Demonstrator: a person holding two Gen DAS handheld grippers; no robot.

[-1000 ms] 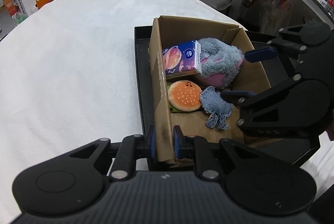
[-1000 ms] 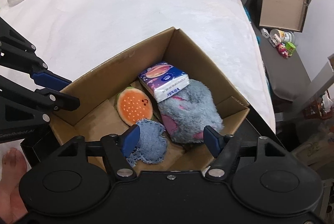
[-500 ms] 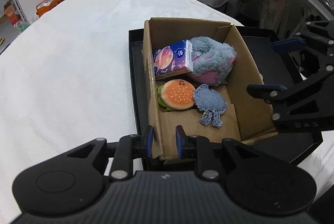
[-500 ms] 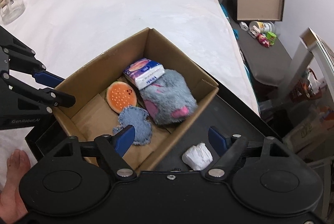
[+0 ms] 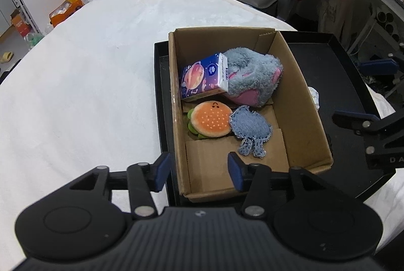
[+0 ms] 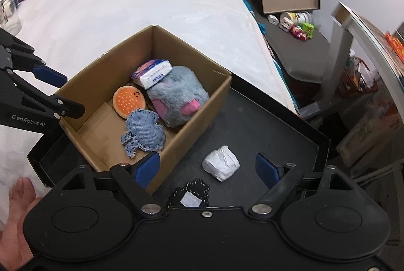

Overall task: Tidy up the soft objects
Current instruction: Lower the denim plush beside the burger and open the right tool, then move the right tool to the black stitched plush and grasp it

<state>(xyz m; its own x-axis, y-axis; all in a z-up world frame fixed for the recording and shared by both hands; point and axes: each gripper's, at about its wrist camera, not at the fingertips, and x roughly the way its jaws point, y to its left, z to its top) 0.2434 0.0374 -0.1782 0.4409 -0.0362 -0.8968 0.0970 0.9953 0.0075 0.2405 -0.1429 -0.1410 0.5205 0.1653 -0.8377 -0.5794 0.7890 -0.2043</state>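
Observation:
A cardboard box (image 5: 305, 104) (image 6: 101, 61) stands in a black tray (image 5: 348, 84) (image 6: 265, 124). It holds a grey-pink plush (image 5: 252, 79) (image 6: 176, 94), a tissue pack (image 5: 204, 76) (image 6: 154, 73), a burger plush (image 5: 210, 119) (image 6: 128, 100) and a denim plush (image 5: 251, 128) (image 6: 144, 132). A white wad (image 6: 221, 165) and a black-and-white patch (image 6: 192, 195) lie on the tray beside the box. My left gripper (image 5: 198, 171) is open, its fingers either side of the box's near left wall. My right gripper (image 6: 208, 168) is open above the white wad.
The tray sits on a white-covered table (image 5: 75, 84) (image 6: 126, 8). A glass jar (image 6: 8, 8) stands at the table's far left. Boxes, toys and shelves crowd the floor beyond the table. A bare foot (image 6: 20, 195) shows at lower left.
My left gripper has let go of the box's near wall and opened. Both grippers have pulled back from the box. The right gripper now sits over the tray, where the white wad came into view.

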